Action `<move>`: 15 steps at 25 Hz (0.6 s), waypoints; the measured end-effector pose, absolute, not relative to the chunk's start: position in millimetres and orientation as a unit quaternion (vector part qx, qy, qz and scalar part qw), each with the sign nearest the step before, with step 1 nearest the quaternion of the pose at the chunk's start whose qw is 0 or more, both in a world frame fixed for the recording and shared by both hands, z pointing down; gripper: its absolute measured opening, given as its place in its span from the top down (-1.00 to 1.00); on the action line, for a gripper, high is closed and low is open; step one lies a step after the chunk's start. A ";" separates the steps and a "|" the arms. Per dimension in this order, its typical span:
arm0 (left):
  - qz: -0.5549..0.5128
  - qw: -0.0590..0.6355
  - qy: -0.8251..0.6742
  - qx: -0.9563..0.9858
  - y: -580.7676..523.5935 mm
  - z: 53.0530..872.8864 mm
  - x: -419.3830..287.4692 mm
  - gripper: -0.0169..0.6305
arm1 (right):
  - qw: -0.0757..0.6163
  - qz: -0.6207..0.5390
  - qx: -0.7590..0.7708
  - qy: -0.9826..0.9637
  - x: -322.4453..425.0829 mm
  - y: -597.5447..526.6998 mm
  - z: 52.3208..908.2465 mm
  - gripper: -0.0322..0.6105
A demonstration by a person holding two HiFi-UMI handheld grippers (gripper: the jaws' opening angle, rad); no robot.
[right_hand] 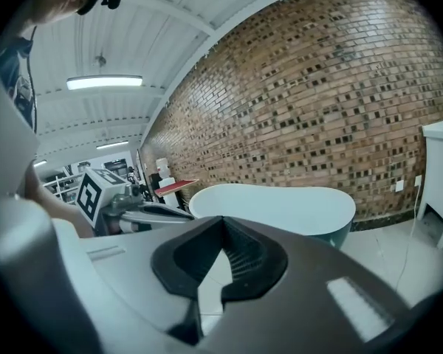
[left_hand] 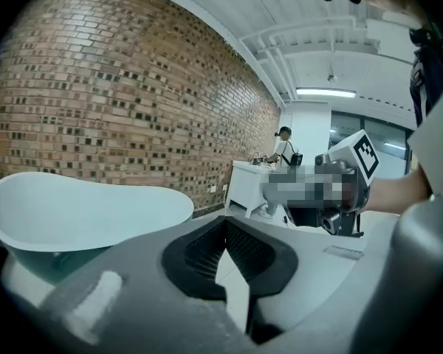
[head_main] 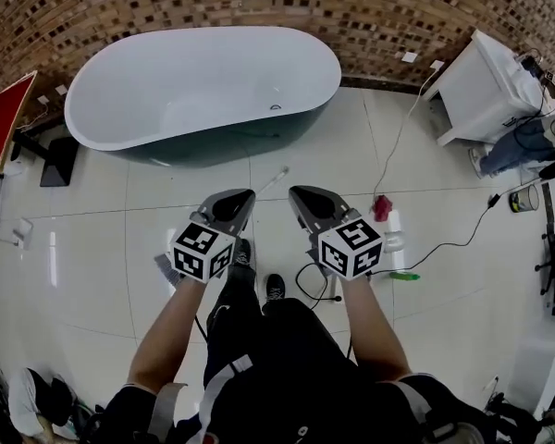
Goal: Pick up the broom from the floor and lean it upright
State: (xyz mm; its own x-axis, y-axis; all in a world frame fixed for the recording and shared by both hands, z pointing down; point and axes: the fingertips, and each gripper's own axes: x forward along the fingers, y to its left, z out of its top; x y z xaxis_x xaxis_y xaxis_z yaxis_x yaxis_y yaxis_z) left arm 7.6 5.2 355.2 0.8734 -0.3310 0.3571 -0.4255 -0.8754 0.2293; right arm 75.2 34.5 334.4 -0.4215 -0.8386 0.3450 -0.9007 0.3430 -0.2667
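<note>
The broom lies on the tiled floor. Its thin white handle (head_main: 274, 179) shows between the two grippers, and a grey end (head_main: 165, 267) that may be its head pokes out beside the left marker cube. The rest is hidden under the left gripper. My left gripper (head_main: 249, 193) (left_hand: 225, 220) hangs above it, shut and empty. My right gripper (head_main: 293, 192) (right_hand: 221, 220) is level with the left one, close to its right, also shut on nothing. Both point toward the bathtub.
A large white bathtub (head_main: 203, 91) stands ahead against the brick wall. A white cabinet (head_main: 486, 86) is at the right, a red board (head_main: 5, 118) at the left. A red item (head_main: 381, 208), a green item (head_main: 405, 276) and cables (head_main: 444, 243) lie on the floor to the right.
</note>
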 end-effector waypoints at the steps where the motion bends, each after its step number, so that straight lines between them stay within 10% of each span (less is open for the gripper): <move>1: 0.161 0.154 -0.190 0.956 -3.6 364.1 13.2 0.94 | 0.075 0.213 0.540 -0.811 80.7 26.4 339.9 0.88; 15: 0.272 0.179 -0.119 0.938 -98.1 582.7 96.6 0.94 | 0.064 0.267 0.643 -0.715 170.1 -49.3 494.6 0.88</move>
State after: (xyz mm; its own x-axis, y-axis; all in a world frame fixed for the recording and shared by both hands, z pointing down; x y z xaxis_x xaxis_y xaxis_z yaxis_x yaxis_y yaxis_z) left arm 96.6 -98.1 582.7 0.8238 -0.1248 0.5530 -0.3199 -0.9076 0.2718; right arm 170.1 -49.3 494.6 -0.1640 -0.8851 0.4355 -0.9536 0.0293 -0.2996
